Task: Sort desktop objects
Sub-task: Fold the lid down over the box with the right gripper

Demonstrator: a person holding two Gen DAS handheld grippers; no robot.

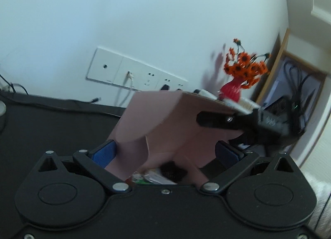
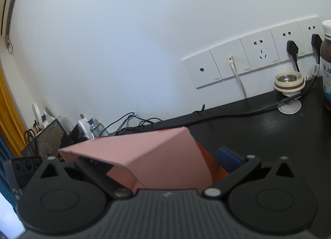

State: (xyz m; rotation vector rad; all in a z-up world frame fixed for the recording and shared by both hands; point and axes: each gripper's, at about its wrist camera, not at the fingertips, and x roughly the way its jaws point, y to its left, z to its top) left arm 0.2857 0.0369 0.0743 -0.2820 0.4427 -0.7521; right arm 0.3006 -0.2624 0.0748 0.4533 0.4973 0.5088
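pink box [image 1: 165, 123] held up over the black table [image 1: 51, 119] | left gripper [image 1: 165, 152] fingers clamp its lower part | right gripper [image 2: 163, 162] fingers grip its upper flap (left pad hidden) | red vase [image 1: 230, 90] behind, by wall

"BLAC" on brown bottle [image 2: 326, 63]

A black desk [image 2: 258, 131] is carrying the items. Ahead and right of the right gripper, a cream lid [image 2: 289, 85] is sitting against the wall, a brown bottle [image 2: 326, 73] standing at its right. Cables [image 2: 238, 114] are lying along the desk's back edge. Far right of the left gripper, a red vase [image 1: 230, 91] is standing.
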